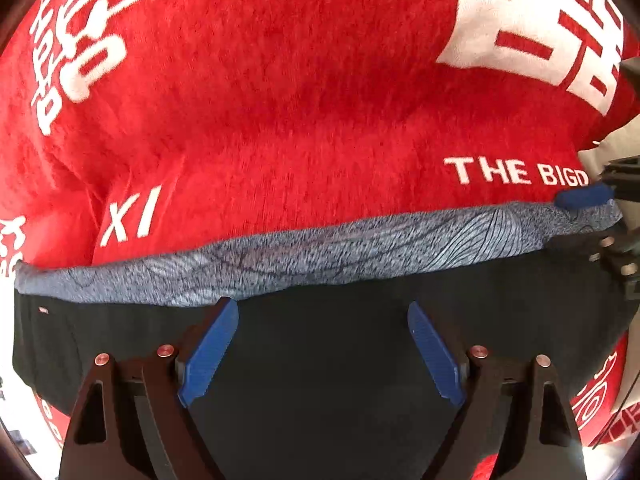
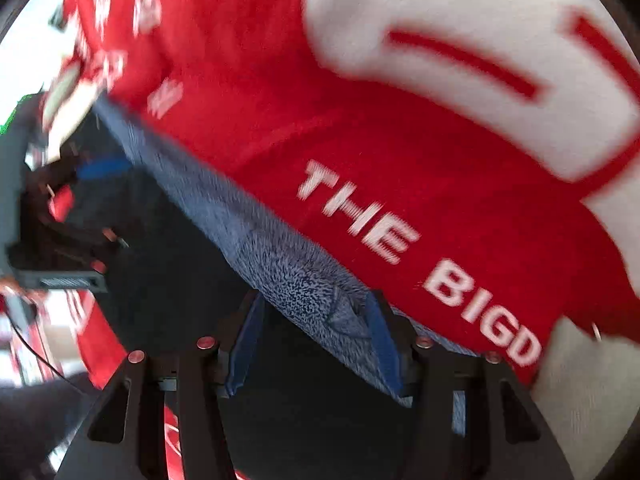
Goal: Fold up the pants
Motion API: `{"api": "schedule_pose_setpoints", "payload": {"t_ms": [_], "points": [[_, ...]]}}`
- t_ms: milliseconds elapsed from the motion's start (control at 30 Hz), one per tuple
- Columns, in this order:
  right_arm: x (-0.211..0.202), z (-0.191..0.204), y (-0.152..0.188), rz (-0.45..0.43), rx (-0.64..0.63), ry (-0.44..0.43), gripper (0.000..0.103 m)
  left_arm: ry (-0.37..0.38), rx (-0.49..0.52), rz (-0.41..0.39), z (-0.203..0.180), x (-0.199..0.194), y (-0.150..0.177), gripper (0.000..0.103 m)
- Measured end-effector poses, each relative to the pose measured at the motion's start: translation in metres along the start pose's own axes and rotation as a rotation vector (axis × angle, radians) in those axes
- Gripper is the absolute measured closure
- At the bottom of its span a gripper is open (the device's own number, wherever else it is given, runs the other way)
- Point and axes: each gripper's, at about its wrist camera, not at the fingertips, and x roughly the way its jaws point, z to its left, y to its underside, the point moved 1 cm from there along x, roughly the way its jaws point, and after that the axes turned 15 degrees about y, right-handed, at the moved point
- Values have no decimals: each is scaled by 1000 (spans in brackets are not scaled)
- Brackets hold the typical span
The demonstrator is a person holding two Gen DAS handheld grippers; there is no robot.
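While 1 pair of black pants [image 1: 320, 360] w/ a grey-blue waistband [image 1: 320, 256] is lying flat on 1 red blanket [image 1: 280, 100] w/ white lettering, 2 grippers are working at it. Left gripper [image 1: 322, 354] is hovering over the black fabric just short of the band, fingers spread wide, nothing between them. Right gripper [image 2: 316, 344] is at the band's end, blurry; its 2 blue pads [image 2: 382, 344] are sitting either side of the band edge, but can't tell if they're clamping it.
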Motion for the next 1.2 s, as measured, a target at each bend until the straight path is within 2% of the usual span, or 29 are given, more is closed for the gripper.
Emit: {"api": "schedule_pose_setpoints", "payload": {"t_ms": [33,67,100,133,233,300,367,400,433,500,567,633,667,700,733,767,800,900,967,1033,1167,1200], "points": [[10,4,0,40,-25,-1,86,2,-11,3,2,2,2,15],[14,4,-1,59,-23,-16,90,2,-22,5,1,1,4,15],[11,4,-2,49,-10,-13,99,3,-33,1,2,0,5,15],[7,4,-2,32,-6,1,99,5,-38,-11,2,-3,5,15],[-4,0,-8,-14,40,24,99,3,-25,-48,-1,-9,3,15],[5,-7,-10,24,93,-4,97,-28,-13,-22,-3,0,1,15],[18,-12,-11,74,152,6,84,-40,-29,5,0,7,-2,15],[13,-17,-7,65,199,48,71,-28,-36,-9,1,4,-4,15],[5,-21,-4,41,240,75,69,-24,-30,-32,0,-1,-6,15],[-16,-35,14,-29,348,79,69,-46,-9,-52,0,-3,-11,15],[-28,-51,38,-48,470,100,69,-77,-9,-41,4,4,-15,15],[-22,-66,65,-9,560,138,69,-69,-40,-39,15,16,-20,12],[-14,-71,75,29,586,171,69,-83,-53,-41,20,20,-22,0],[-4,-77,88,74,612,210,75,-93,-63,-46,24,22,-23,0],[0,-83,103,48,647,198,79,-77,-79,-56,30,21,-25,0],[-3,-84,111,4,659,192,81,-81,-87,-60,34,19,-26,0],[-6,-81,116,-3,646,218,82,-105,-89,-67,40,17,-28,0],[-9,-56,115,5,580,317,78,-201,-127,-81,68,5,-32,0],[-11,-47,117,10,557,348,75,-212,-193,-90,92,-7,-32,0],[-12,-43,124,5,579,324,63,-236,-227,-106,109,-20,-30,0],[-22,-45,135,-20,639,287,62,-268,-197,-88,114,-26,-25,0],[-29,-47,135,-54,668,235,62,-264,-188,-86,111,-25,-24,0]]}}
